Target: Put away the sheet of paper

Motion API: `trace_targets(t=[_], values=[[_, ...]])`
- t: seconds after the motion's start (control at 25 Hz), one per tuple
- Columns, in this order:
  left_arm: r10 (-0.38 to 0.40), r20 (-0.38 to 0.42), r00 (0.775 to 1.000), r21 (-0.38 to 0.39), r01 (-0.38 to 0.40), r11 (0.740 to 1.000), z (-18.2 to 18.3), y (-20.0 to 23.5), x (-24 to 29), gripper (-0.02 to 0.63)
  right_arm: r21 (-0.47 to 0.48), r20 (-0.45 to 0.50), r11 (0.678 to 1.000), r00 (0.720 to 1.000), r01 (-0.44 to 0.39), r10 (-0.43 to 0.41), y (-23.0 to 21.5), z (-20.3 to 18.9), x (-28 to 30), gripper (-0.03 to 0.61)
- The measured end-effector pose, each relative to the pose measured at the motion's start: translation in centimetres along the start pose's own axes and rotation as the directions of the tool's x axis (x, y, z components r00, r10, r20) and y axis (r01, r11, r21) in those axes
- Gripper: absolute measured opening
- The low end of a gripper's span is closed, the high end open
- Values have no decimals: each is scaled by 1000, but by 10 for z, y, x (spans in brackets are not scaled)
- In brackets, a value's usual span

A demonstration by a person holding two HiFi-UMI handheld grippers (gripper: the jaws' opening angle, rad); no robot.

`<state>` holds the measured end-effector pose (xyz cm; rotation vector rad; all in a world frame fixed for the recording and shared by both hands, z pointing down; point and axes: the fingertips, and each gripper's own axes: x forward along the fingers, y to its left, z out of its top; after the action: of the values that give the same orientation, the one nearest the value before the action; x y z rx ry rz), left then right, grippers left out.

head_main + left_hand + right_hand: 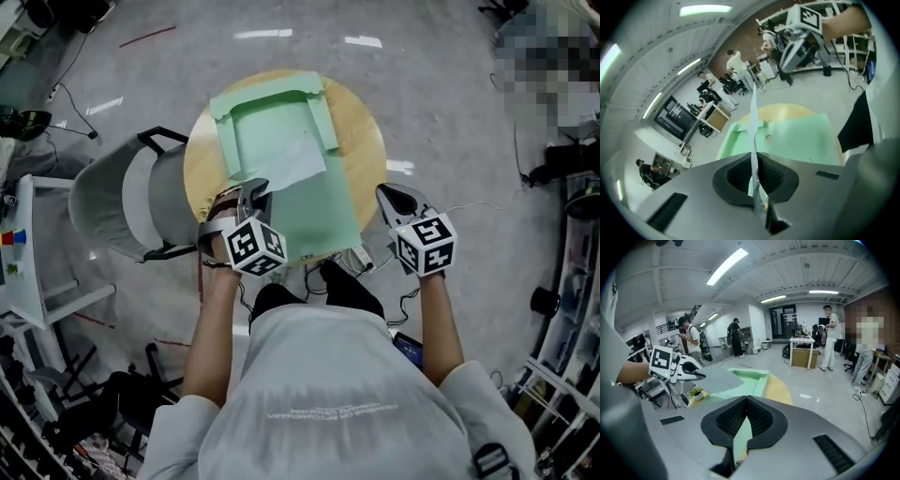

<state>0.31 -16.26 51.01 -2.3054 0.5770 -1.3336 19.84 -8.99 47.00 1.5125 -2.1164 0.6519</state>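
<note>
An open green folder lies on the round wooden table. Over its middle hangs a pale sheet of paper, its near edge pinched by my left gripper, which is shut on it. In the left gripper view the sheet runs edge-on out of the closed jaws above the folder. My right gripper hovers at the table's right rim, beside the folder, jaws shut with nothing gripped. From the right gripper view the folder and the raised sheet lie ahead to the left.
A grey chair stands against the table's left side, with a white shelf cart beyond it. Cables and equipment line the floor at right. Several people stand among desks farther back in the room.
</note>
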Motion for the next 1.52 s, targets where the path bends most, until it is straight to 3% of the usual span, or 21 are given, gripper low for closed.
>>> trace_targets(t=[0.2, 0.44, 0.88, 1.04, 1.2, 1.36, 1.44, 1.52], values=[[-60, -74, 996, 77, 65, 995, 7, -51, 32, 20, -30, -23, 998, 998, -58, 57, -22, -9, 7, 29], [-84, -126, 988, 72, 94, 993, 5, -84, 49, 20, -45, -43, 994, 994, -102, 100, -34, -18, 14, 28], [-178, -111, 978, 75, 187, 980, 12, -136, 76, 20, -61, -95, 985, 983, -163, 157, -41, -31, 36, 29], [-219, -87, 972, 159, 230, 960, 8, -148, 82, 20, -78, -94, 981, 981, -176, 169, -39, -26, 44, 29], [-259, -80, 963, 188, 270, 944, 0, -156, 85, 20, -74, -116, 977, 975, -199, 190, -31, -34, 52, 29], [-237, -115, 965, 236, 258, 937, -16, -155, 85, 21, -67, -129, 974, 970, -217, 207, -22, -39, 57, 28], [-230, -142, 963, 209, 256, 944, -24, -154, 86, 23, -64, -132, 973, 968, -221, 211, -21, -41, 59, 29], [-237, -149, 960, 157, 260, 953, -27, -155, 85, 81, -64, -135, 973, 968, -224, 214, -21, -42, 59, 29]])
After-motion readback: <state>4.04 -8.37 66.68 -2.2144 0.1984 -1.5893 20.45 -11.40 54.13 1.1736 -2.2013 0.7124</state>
